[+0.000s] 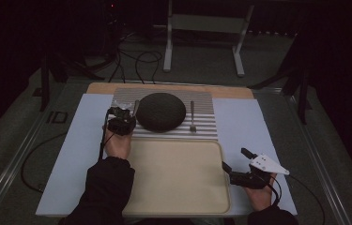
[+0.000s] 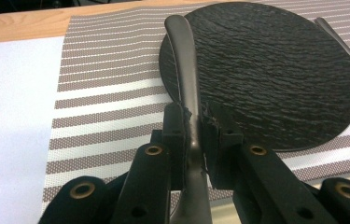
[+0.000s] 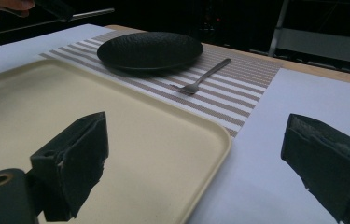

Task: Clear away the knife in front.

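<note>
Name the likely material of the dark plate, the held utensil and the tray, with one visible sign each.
Plate: probably slate or slate-look ceramic; matt black, rippled surface.
Utensil: seemingly metal; smooth grey sheen, gripped by the left tool.
Tray: likely plastic; plain matt cream, rounded raised rim.

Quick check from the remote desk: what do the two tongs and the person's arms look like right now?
Both are black two-jaw tongs with brass-coloured rivets and worn black pads. The right tongs carry a pale grey three-cornered plate with small dark dots. A thin black cable trails from the left tongs. The person wears black sleeves.
</note>
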### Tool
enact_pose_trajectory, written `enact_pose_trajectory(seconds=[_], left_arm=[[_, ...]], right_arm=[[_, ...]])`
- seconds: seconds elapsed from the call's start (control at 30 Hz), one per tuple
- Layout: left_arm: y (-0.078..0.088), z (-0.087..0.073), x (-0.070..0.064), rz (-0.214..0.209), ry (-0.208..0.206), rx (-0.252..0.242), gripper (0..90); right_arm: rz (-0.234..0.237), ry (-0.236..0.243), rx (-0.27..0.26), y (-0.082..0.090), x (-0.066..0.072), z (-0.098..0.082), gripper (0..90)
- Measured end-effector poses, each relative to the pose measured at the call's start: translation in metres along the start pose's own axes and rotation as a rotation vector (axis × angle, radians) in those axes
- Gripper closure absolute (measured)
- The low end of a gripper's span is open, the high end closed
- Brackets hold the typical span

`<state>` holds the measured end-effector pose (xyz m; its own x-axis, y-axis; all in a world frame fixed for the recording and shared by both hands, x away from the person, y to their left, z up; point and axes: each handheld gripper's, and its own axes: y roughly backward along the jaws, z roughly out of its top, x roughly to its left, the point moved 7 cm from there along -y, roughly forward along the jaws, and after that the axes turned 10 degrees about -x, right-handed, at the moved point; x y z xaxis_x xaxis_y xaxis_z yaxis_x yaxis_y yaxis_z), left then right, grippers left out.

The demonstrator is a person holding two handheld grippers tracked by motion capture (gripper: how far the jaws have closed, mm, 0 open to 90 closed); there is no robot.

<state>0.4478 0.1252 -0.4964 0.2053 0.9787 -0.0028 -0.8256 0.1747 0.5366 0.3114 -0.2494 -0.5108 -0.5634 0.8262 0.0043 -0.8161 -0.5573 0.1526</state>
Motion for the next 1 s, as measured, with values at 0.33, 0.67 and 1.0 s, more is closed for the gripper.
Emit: enact_pose_trajectory(seconds=[0.33,0.67,1.0], left_arm=[[0.013,-0.003,-0.006,-0.005,0.004,-0.027,80.9],[0.028,-0.01,-0.01,-0.008,-0.007,-0.041,80.9],[0.034,-0.017,-0.018,-0.008,-0.02,-0.053,80.8]], right_arm=[[-0.001,0.001,-0.002,0.0,-0.001,0.0,7.7],[0.001,-0.001,0.0,0.0,0.0,0.0,7.7],[0.004,0.001,-0.001,-0.001,0.0,0.0,7.7]])
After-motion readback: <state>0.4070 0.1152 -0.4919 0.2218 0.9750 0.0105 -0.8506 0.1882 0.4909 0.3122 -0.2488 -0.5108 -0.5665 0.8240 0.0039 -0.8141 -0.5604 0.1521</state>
